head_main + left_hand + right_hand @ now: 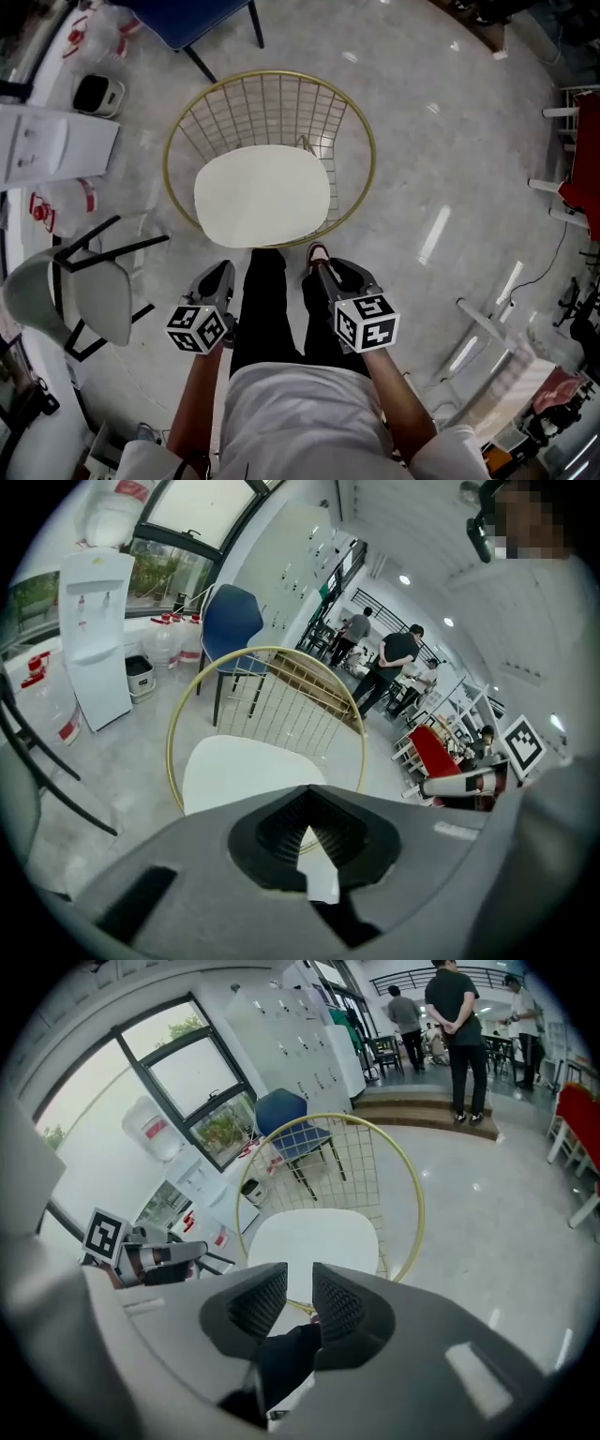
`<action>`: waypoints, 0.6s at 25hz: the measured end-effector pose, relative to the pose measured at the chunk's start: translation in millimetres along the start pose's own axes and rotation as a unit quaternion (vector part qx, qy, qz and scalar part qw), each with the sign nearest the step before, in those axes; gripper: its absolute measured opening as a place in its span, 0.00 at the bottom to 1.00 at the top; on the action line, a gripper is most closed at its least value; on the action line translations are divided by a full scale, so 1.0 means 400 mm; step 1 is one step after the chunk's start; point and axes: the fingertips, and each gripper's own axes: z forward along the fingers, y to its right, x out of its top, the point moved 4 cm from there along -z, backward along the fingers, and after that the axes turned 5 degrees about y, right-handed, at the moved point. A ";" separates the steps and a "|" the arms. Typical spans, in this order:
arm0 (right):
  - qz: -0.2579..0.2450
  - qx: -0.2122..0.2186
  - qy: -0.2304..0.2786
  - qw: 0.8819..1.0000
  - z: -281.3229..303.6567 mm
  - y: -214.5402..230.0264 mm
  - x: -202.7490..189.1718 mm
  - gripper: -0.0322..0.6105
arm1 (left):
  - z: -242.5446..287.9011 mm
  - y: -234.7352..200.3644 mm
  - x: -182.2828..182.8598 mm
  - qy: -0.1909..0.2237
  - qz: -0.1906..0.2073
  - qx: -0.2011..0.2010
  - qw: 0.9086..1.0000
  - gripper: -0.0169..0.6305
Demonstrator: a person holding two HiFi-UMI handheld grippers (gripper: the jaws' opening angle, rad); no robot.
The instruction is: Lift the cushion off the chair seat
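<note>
A cream cushion (262, 195) lies flat on the seat of a round gold wire chair (367, 141), right in front of the person's black-trousered legs (267, 300). Both grippers hover short of the chair's near rim, apart from the cushion. My left gripper (221, 274) is shut with nothing in it; in the left gripper view its jaws (305, 799) meet in front of the cushion (234, 771). My right gripper (323, 272) is open a narrow slit and holds nothing. In the right gripper view, the gap of the right gripper (300, 1288) points at the cushion (314, 1239).
A grey chair with black legs (80, 291) stands close on the left. A white water dispenser (47, 145) and water jugs line the left wall. A blue chair (187, 23) stands behind the wire chair. People (459, 1026) stand far off by steps.
</note>
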 end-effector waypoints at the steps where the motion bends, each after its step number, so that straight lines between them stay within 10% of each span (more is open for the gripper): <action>1: 0.005 -0.009 0.000 1.000 0.022 0.008 0.002 0.18 | 0.019 -0.027 0.006 -0.006 0.002 0.003 1.000 0.03; 15: 0.034 -0.052 0.000 0.998 0.289 0.080 -0.022 0.23 | 0.220 -0.273 0.006 -0.067 0.040 0.048 0.996 0.13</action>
